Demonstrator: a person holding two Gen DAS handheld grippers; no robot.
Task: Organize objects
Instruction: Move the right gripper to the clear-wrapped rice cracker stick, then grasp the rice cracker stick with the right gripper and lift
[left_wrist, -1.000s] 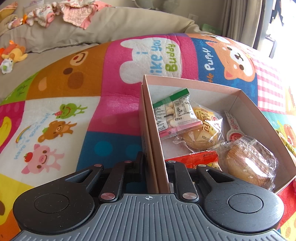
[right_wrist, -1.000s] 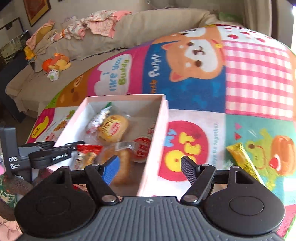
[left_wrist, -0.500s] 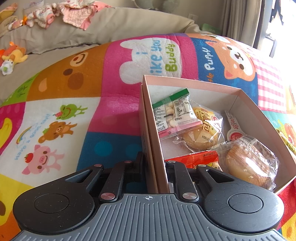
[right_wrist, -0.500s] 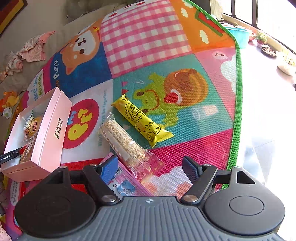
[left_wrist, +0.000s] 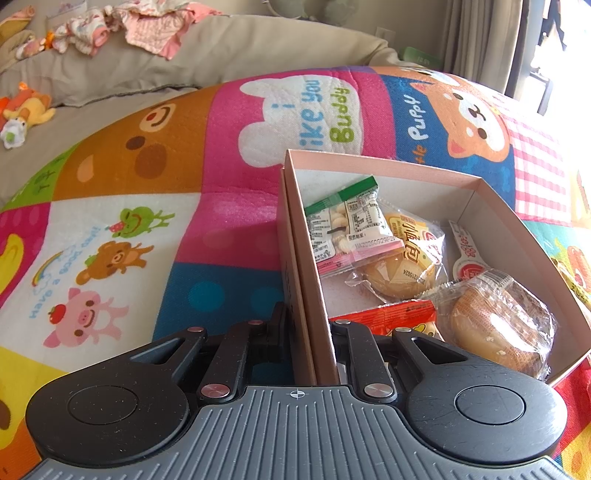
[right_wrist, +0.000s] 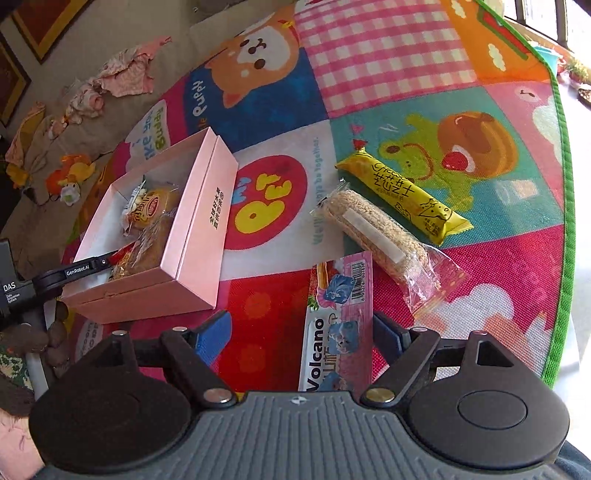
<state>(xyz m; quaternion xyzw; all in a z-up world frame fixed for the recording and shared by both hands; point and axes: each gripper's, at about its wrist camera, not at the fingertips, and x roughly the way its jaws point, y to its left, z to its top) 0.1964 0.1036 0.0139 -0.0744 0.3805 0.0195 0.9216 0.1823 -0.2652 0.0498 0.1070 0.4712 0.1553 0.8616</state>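
At frame left, the left gripper (left_wrist: 312, 332) pinches the near wall of the pink box (right_wrist: 199, 218), already holding several wrapped snacks. Three packets remain on the mat (right_wrist: 369, 74). The pink Volcano packet (right_wrist: 338, 325) lies between the right gripper (right_wrist: 303, 338)'s wide-spread fingers; sesame bar (right_wrist: 380, 236) and yellow bar (right_wrist: 402, 195) lie beyond.
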